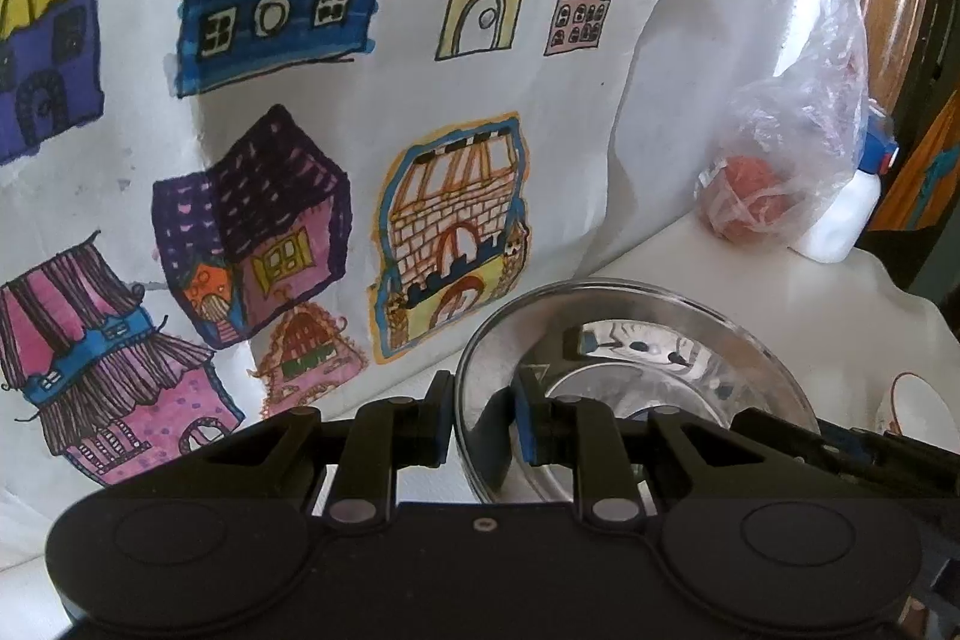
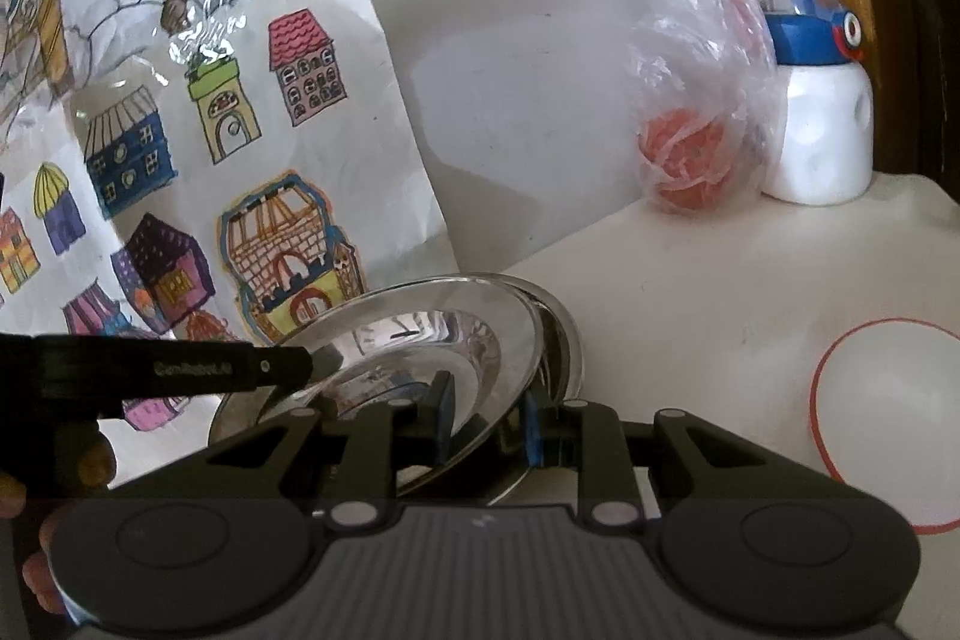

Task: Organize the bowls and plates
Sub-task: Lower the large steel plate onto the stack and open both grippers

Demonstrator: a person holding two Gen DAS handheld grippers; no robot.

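Now, left gripper [image 1: 483, 424]: its jaws are standing nearly closed and pinching the rim of the steel plate [image 1: 636, 340], with one finger outside the rim and the blue-padded one inside.
Right gripper [image 2: 489, 427]: it is also standing narrowly open and is clamping the same plate's opposite rim, with the dark finger inside and the blue pad outside.
Steel plate: it is hanging tilted between the two grippers near the desk's back edge, close in front of the houses drawing [image 1: 360, 100].
Right wrist view only: the left gripper's tip is reaching in from the left onto the plate's rim, and the left hand [image 2: 42, 538] is showing behind it. A second steel dish [image 2: 564, 340] is lying under the tilted plate, and its rim is peeking out on the right.
Left wrist view only: the plate's shiny inside is showing in full, and the dish below is not telling apart.
Desk [image 2: 690, 280]: a white bowl with a red rim [image 2: 888, 418] is sitting to the right of the plate, apart from it.
Back right corner: a plastic bag [image 2: 690, 100] holding something orange-red is leaning just beside a white bottle with a blue lid [image 2: 819, 124].
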